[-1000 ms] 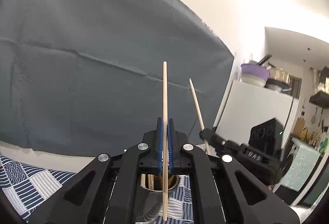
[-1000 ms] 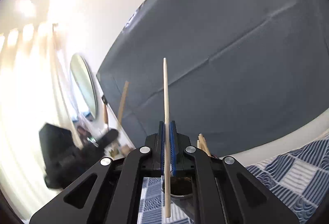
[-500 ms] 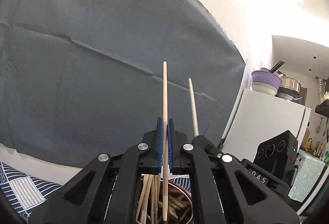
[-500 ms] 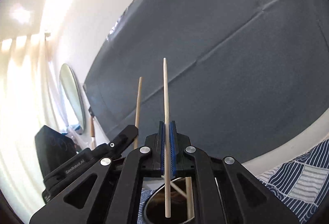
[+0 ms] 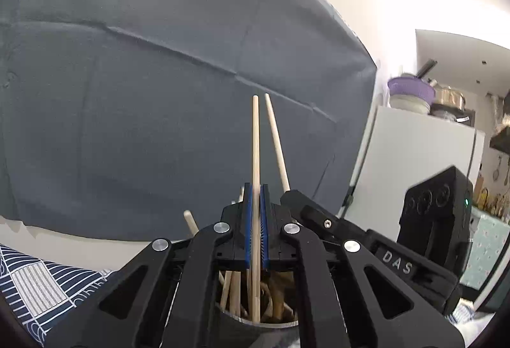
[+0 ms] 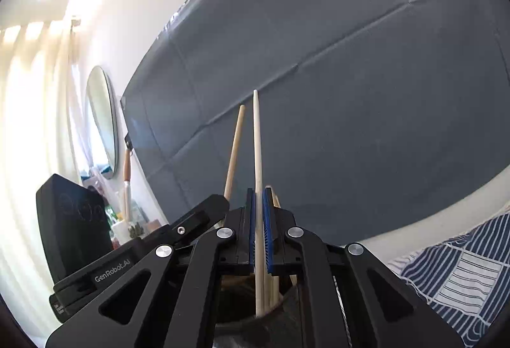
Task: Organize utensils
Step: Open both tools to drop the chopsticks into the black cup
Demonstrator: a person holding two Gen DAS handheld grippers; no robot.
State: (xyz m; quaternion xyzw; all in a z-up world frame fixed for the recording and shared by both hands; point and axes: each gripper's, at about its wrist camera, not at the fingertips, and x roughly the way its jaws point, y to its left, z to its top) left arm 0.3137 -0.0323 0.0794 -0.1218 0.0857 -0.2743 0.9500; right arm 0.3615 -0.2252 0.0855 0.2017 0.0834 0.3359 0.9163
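My left gripper (image 5: 255,188) is shut on a wooden chopstick (image 5: 255,140) that stands upright, its lower end inside a round holder (image 5: 255,324) with several other chopsticks. My right gripper (image 6: 259,195) is shut on a paler, tapered chopstick (image 6: 257,140), also upright, its lower end in the same holder (image 6: 248,321). The two grippers sit close side by side over the holder: the right one (image 5: 287,193) shows beside my left with its chopstick (image 5: 275,140), and the left one (image 6: 223,199) shows beside my right with its chopstick (image 6: 234,150).
A dark grey cloth backdrop (image 5: 159,77) hangs behind. A blue-and-white patterned tablecloth (image 5: 35,284) covers the table and shows in the right wrist view (image 6: 462,271) too. A white fridge (image 5: 414,163) stands at right, an oval mirror (image 6: 102,121) at left.
Both grippers have come together over the holder and lowered. The chopsticks' lower ends now sit inside the holder among the others. Both grips remain shut.
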